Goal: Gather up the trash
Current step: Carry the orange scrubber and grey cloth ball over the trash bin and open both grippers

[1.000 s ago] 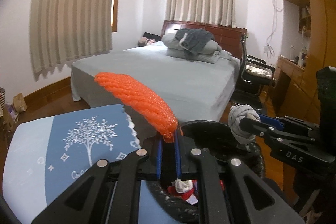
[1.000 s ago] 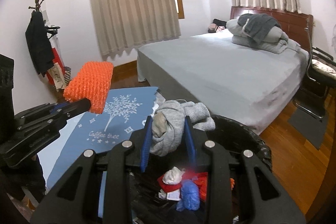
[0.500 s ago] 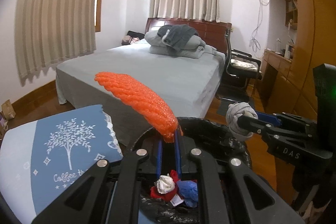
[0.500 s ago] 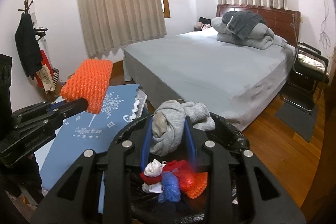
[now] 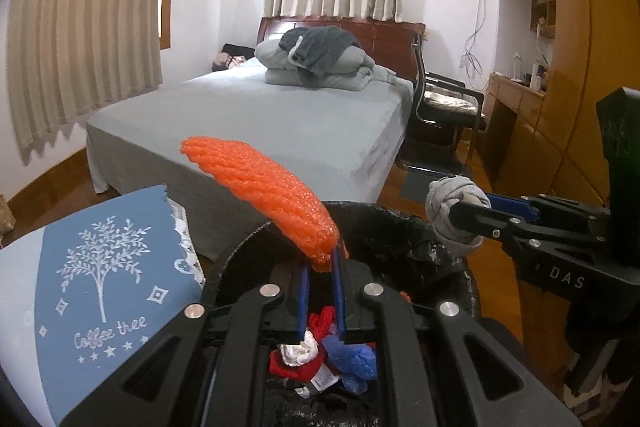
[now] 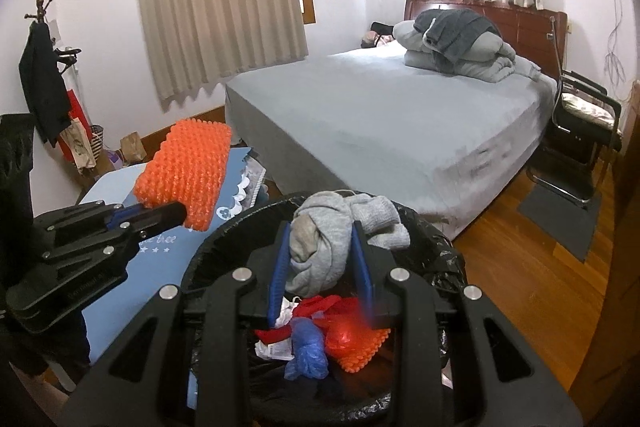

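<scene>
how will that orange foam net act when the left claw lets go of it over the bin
The orange foam net is pinched at one end only, yet it arches out with only a slight curve, so it is probably springy rather than floppy. Its open mesh suggests it is very light. Released above the lined trash bin, it would likely drift or bounce rather than drop cleanly.

Orange mesh pad, grey sock bundle, blue cloth (white tree print), black bin liner.
</scene>
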A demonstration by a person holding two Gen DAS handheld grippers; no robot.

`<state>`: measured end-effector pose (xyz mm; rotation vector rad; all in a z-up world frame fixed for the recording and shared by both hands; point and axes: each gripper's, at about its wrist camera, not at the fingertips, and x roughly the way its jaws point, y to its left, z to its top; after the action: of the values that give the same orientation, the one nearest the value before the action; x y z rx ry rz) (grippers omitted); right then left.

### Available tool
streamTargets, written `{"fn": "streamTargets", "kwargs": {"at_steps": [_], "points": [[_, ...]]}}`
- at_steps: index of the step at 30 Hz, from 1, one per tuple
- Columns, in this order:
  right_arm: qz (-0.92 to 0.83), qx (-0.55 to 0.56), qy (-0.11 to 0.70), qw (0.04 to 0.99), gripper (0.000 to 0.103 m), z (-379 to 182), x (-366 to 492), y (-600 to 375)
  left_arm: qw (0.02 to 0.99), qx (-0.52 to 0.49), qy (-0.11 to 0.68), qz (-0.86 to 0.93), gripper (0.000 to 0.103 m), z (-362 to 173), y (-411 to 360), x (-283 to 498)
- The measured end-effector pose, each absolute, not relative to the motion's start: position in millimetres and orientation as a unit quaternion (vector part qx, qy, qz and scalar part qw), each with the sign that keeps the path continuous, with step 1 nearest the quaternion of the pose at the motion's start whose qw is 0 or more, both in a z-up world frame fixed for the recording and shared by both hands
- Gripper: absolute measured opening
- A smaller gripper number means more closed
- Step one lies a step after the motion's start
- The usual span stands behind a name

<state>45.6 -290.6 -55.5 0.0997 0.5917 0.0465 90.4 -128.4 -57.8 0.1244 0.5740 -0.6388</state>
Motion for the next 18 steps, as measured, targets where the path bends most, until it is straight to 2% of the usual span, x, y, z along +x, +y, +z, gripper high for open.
{"fn": "streamTargets", "kwargs": {"at_steps": [4, 5, 6, 7, 8, 10, 12, 15, 16, 17, 18], "points": [[0.023, 0.052, 0.299, 0.953, 0.031, -60, 52, -293, 0.898, 0.060, 0.292, -0.324, 0.011, -65, -135, 97], [0.022, 0.055, 0.302, 0.952, 0.035, -62, 54, -296, 0.893, 0.057, 0.298, -0.331, 0.015, -67, -137, 100], [0.021, 0.057, 0.304, 0.951, 0.038, -61, 56, -297, 0.889, 0.054, 0.305, -0.337, 0.020, -70, -139, 102], [0.018, 0.061, 0.306, 0.950, 0.045, -62, 57, -299, 0.887, 0.051, 0.309, -0.340, 0.039, -71, -139, 104], [0.018, 0.066, 0.307, 0.949, 0.048, -63, 58, -302, 0.886, 0.046, 0.312, -0.341, 0.048, -73, -138, 106], [0.014, 0.071, 0.305, 0.950, 0.051, -64, 58, -305, 0.886, 0.043, 0.314, -0.339, 0.049, -75, -136, 107], [0.008, 0.070, 0.302, 0.951, 0.059, -63, 57, -307, 0.887, 0.043, 0.317, -0.334, 0.050, -76, -134, 109], [0.000, 0.070, 0.298, 0.952, 0.081, -63, 55, -308, 0.893, 0.040, 0.312, -0.321, 0.060, -72, -126, 108], [-0.004, 0.070, 0.296, 0.953, 0.090, -62, 54, -308, 0.897, 0.041, 0.308, -0.316, 0.067, -70, -123, 107], [-0.008, 0.069, 0.295, 0.953, 0.093, -61, 53, -307, 0.899, 0.041, 0.305, -0.312, 0.075, -67, -121, 107], [-0.009, 0.071, 0.294, 0.953, 0.093, -60, 51, -306, 0.902, 0.042, 0.301, -0.307, 0.078, -65, -119, 106]]}}
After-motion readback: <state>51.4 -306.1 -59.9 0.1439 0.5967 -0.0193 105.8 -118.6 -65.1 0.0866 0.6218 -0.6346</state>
